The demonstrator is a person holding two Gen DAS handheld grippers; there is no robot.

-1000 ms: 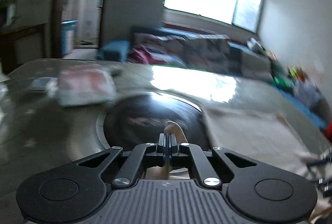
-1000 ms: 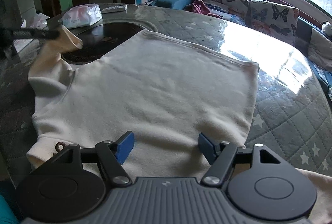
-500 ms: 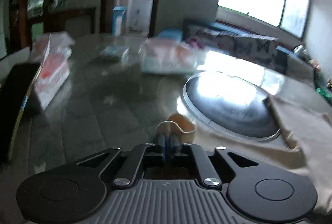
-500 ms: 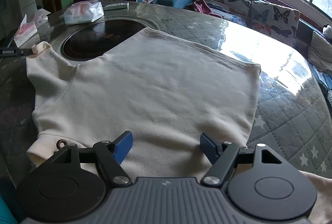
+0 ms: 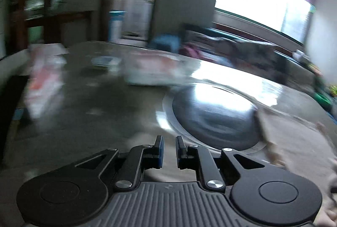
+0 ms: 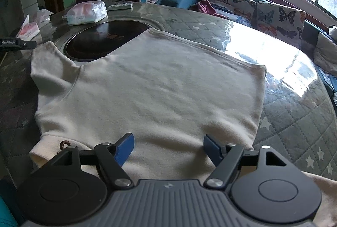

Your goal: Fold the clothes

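Note:
A cream sweatshirt [image 6: 158, 83] lies spread flat on the round table, its sleeve [image 6: 48, 62] stretched out to the left beside the dark round plate [image 6: 101, 37]. My left gripper [image 5: 169, 138] is open by a narrow gap with nothing between its blue pads. In the right wrist view its tip [image 6: 31, 44] sits just left of the sleeve cuff, apart from it. The left wrist view is blurred, with the sweatshirt [image 5: 294, 142] at its right. My right gripper [image 6: 168, 138] stands wide open just above the garment's near edge, empty.
A tissue pack [image 6: 86, 13] and a remote [image 6: 119, 6] lie at the far side of the table, another tissue pack [image 6: 29, 29] at the left. A sofa with butterfly cushions [image 6: 263, 14] runs behind. Quilted table cover [image 6: 294, 121] shows on the right.
The left gripper carried the sleeve cuff out to the left, laid it on the table and let go. It now stands slightly open and empty. The right gripper stayed put.

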